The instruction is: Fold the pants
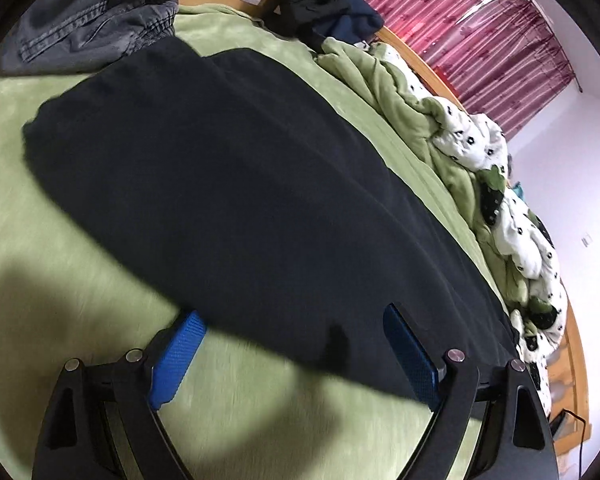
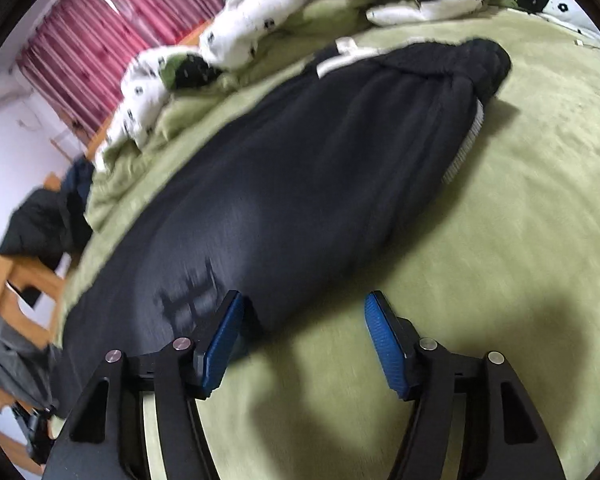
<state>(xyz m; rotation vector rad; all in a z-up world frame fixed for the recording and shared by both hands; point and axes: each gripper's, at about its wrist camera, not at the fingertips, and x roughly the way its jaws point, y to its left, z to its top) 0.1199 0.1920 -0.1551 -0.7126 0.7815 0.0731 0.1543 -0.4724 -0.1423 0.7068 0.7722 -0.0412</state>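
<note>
Black pants (image 1: 228,184) spread lengthwise on green bed (image 1: 52,240), ahead of both tongs, ready for folding.
Left tongs (image 1: 296,344) apart, straddling near hem edge, likely lining up grip.
Right tongs (image 2: 304,340) apart, empty, at pants' side edge; waistband (image 2: 488,60) far ahead.

Home bedroom: green-blanketed bed (image 1: 40,240), rumpled quilt (image 1: 476,140), curtains (image 1: 480,24).

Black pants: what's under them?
The black pants lie flat on the green blanket, which shows all around them. Anything between fabric and blanket is covered. The open left tongs straddle their near edge; the left pad's tip is hidden by the cloth.
</note>
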